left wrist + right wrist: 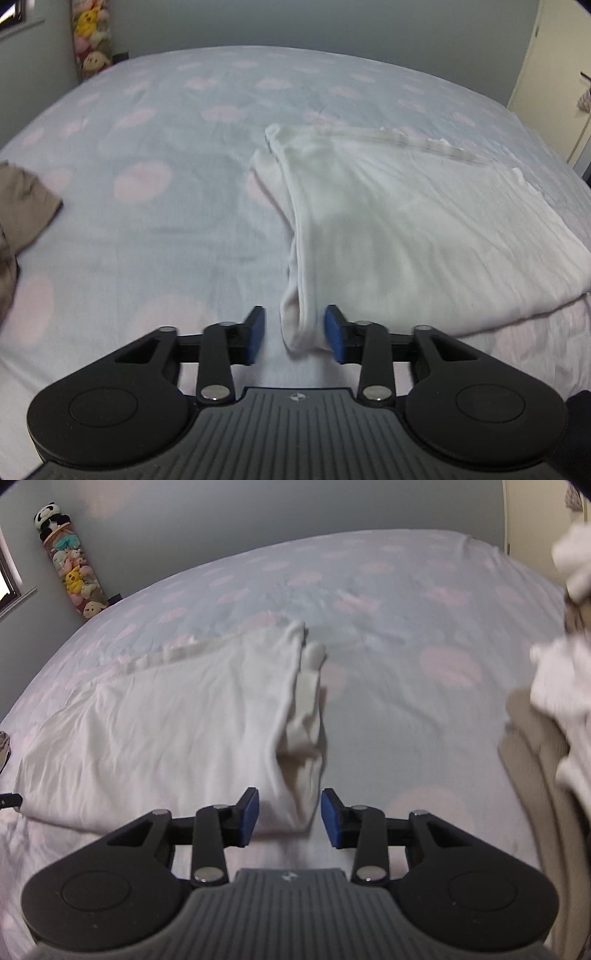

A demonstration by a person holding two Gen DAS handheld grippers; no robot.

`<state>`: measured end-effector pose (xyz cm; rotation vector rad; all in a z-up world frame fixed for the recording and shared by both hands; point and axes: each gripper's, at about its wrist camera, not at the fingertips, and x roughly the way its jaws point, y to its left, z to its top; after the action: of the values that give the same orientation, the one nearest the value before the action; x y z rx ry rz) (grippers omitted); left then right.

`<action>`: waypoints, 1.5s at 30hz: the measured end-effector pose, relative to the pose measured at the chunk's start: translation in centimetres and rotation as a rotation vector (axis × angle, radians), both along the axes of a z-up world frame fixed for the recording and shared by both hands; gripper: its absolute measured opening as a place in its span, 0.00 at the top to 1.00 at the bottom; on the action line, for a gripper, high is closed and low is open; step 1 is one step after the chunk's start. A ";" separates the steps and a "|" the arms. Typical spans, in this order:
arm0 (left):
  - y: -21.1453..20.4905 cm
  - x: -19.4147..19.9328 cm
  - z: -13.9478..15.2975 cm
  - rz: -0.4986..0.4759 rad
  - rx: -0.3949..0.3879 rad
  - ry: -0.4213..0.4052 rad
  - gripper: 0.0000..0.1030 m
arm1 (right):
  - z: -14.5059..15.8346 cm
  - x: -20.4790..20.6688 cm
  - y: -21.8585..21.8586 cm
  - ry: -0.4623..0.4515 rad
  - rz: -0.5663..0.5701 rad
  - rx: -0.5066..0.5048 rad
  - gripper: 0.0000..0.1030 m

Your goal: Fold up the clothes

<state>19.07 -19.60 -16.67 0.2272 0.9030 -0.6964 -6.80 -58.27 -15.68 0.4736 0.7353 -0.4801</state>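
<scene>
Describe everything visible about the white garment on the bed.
The white garment is a soft, wrinkled knit, lying flat on the dotted bedsheet. Both side edges are folded inward, forming long doubled folds. A ribbed or frilled hem runs along its far edge. Its near corners point toward the cameras: the left claw and right claw are each open, straddling a folded corner, not gripping it. The frames are blurred, so finer detail is unclear.

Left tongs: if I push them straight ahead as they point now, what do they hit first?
Most likely the white garment: its folded near-left corner already sits between the open left tongs, closer to the right pad. Beyond it lies only the bedsheet. Height above the cloth is unclear.
</scene>
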 end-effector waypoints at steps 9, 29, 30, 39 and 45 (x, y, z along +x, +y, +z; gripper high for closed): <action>1.0 -0.2 0.5 -0.033 0.011 0.018 0.94 | -1.2 -1.4 0.3 0.016 -0.050 -0.009 0.98; -0.2 3.3 2.3 0.116 -0.167 0.036 0.50 | 0.7 -0.1 -1.7 -0.102 -0.106 0.053 0.58; -0.5 3.7 1.9 0.124 -0.171 0.052 0.50 | 0.6 0.2 -2.1 -0.100 -0.114 0.061 0.57; -1.4 7.4 -2.3 0.203 -0.241 0.220 0.46 | -2.0 2.4 -5.0 -0.099 -0.159 0.206 0.49; -0.6 8.9 -1.5 0.210 -0.377 0.281 0.44 | -2.4 3.8 -6.5 -0.138 -0.160 0.269 0.47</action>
<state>27.99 -20.17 -18.19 -0.3041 1.0253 -0.6975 -2.95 -64.75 -18.06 0.8140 0.6334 -0.4945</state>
